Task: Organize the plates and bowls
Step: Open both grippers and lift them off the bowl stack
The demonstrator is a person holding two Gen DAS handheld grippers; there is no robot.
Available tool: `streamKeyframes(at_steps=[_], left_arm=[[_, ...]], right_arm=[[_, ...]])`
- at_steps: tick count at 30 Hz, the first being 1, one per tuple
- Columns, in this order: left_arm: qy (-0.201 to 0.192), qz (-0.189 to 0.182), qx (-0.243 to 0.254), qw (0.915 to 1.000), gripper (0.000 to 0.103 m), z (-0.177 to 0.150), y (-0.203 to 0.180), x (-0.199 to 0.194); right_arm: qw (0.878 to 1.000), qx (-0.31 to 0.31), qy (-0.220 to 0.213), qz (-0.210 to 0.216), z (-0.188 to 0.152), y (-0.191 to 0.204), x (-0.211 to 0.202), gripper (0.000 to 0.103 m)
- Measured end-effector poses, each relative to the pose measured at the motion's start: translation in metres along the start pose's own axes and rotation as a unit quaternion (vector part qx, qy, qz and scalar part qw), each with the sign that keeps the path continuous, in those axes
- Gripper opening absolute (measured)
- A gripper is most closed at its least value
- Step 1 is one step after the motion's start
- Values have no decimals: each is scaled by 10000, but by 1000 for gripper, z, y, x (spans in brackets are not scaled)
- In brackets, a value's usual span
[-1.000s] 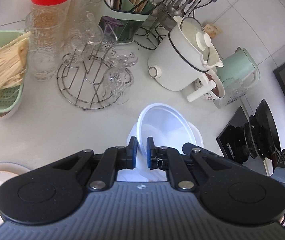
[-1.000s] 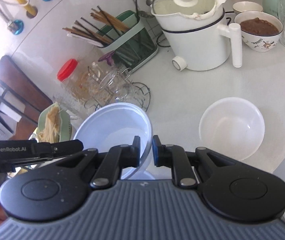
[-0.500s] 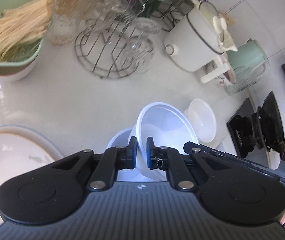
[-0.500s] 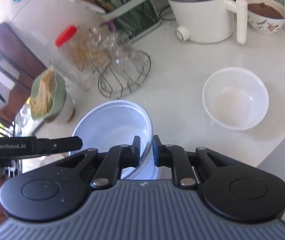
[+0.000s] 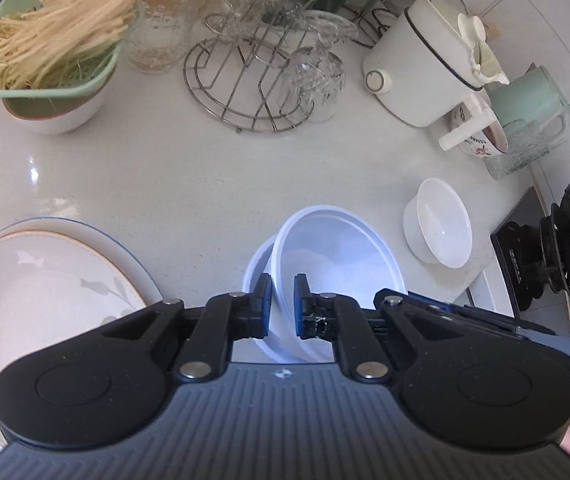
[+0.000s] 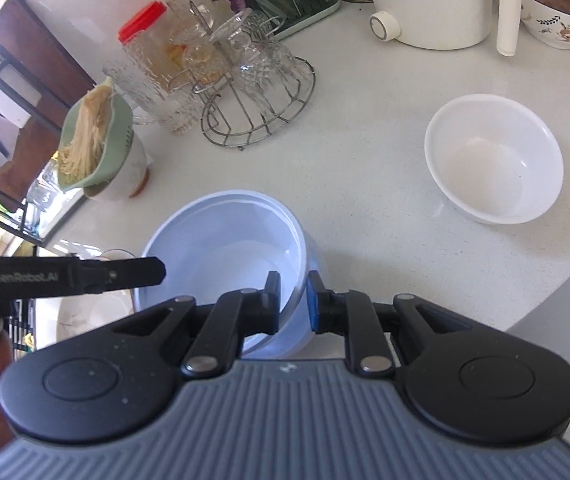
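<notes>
Two claws of mine pinch one pale blue bowl (image 5: 337, 264) by opposite sides of its rim: my left gripper (image 5: 283, 306) on one wall, my right gripper (image 6: 293, 300) (jaws just easing apart a little) on the other. It sits tilted inside a second blue bowl (image 5: 257, 268) on the white counter (image 5: 165, 176), near a white bowl (image 6: 493, 160) and beside stacked plates (image 5: 45, 280).
</notes>
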State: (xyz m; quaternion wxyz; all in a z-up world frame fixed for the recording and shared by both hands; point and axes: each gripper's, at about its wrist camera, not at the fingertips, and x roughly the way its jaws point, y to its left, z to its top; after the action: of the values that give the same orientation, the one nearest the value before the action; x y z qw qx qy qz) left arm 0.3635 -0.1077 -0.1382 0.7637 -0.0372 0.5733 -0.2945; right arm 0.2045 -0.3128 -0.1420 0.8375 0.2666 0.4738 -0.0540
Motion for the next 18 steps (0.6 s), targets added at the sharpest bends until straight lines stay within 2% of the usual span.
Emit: streamKeyframes(at_steps=[2,4,7,8,18], left_arm=[[-27,73,34,10000,13,0,-2,-2],[-71,127,9,9999,25,1,-2,-6],[-235,129,-32,9996,34,3,-2,-14],[-272,122,-34,9996,34,4,-3,-16],[-598,-62,253,9979,35,15,-27,-38]], right_arm=[[10000,62,1,68,0,-1,0,18],[9999,130,-3,92,1,-2,-1,18],[9998,174,-95,92,5,-3,-6,34],[9997,169,-157,83,6,-3,-8,40],[9963,-89,-850,30,18,2,-44,40]])
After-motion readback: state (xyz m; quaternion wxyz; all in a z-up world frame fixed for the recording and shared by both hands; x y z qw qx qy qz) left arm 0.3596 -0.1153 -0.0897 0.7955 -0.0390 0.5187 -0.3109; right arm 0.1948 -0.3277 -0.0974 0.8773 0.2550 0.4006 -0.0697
